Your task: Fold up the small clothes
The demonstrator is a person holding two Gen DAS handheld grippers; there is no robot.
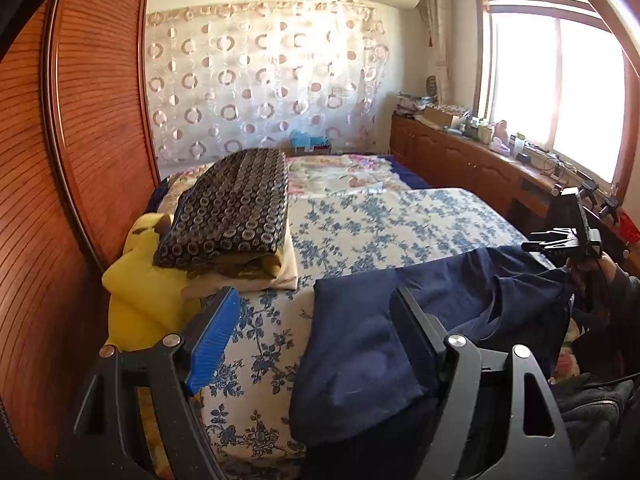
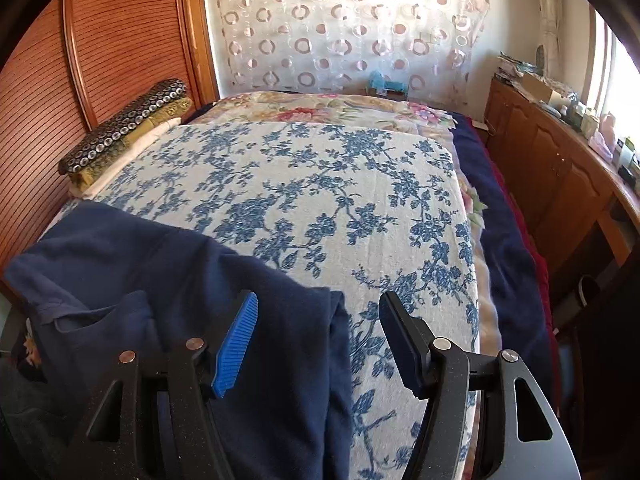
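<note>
A navy blue garment [image 1: 400, 312] lies loosely folded over the near edge of the bed, on the blue-flowered sheet [image 1: 380, 220]. My left gripper [image 1: 316, 308] is open, its jaws wide apart above the garment's left edge, holding nothing. In the right wrist view the same garment [image 2: 180, 280] covers the near left of the sheet [image 2: 320, 184]. My right gripper [image 2: 318, 312] is open over the garment's right edge, holding nothing. The right gripper also shows in the left wrist view [image 1: 568, 236] at the far right.
A stack of folded patterned blankets [image 1: 232, 208] and a yellow plush toy [image 1: 140, 280] lie at the bed's left side by a wooden wardrobe [image 1: 80, 120]. A cluttered wooden cabinet [image 1: 480, 152] runs under the window on the right.
</note>
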